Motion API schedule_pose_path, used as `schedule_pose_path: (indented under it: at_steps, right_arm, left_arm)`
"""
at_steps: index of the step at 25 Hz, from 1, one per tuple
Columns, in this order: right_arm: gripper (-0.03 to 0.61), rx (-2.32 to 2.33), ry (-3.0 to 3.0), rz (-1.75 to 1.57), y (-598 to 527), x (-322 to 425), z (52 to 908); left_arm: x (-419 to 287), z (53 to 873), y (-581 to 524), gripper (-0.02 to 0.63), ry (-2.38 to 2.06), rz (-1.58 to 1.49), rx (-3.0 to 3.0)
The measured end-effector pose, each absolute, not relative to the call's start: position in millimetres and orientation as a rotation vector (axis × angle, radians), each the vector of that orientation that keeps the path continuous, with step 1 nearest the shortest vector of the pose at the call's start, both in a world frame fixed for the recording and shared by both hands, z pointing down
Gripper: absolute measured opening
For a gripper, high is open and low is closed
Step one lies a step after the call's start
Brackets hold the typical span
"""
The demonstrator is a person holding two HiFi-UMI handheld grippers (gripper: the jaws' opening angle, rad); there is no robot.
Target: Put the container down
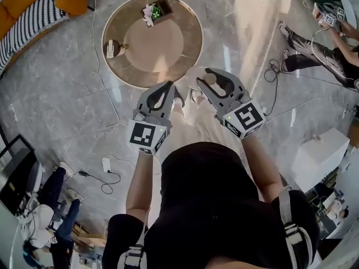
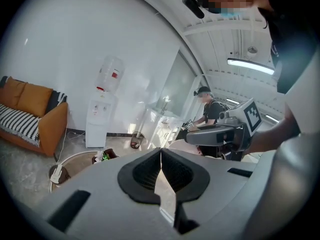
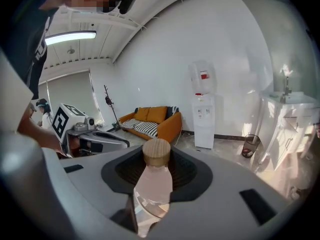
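Right gripper view: R gripper (image 3: 156,160) fingers (image 3: 192,171) clamped on container (image 3: 153,184); L gripper (image 2: 161,170) fingers (image 2: 141,174) together.

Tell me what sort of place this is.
Probably an office lounge or waiting area: an orange sofa, a water dispenser and a round low table.

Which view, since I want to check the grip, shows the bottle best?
The right gripper view: the clear bottle with its wooden lid sits clamped in the right gripper. The head view shows only its lid from above; the left gripper view does not show it clearly.
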State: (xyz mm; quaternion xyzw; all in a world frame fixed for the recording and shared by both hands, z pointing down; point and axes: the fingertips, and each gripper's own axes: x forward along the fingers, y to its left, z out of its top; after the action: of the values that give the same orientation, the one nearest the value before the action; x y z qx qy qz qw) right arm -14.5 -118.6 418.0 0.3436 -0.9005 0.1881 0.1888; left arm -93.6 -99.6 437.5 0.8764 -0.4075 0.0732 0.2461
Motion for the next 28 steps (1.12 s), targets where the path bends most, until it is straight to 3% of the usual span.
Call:
schedule_pose_path:
  at_steps: [28]
  right_arm:
    - [0.137, 0.822, -2.538, 0.529, -222, 38, 648]
  left_arm:
    - [-19, 570, -131, 0.020, -1.272, 0.274, 2.085]
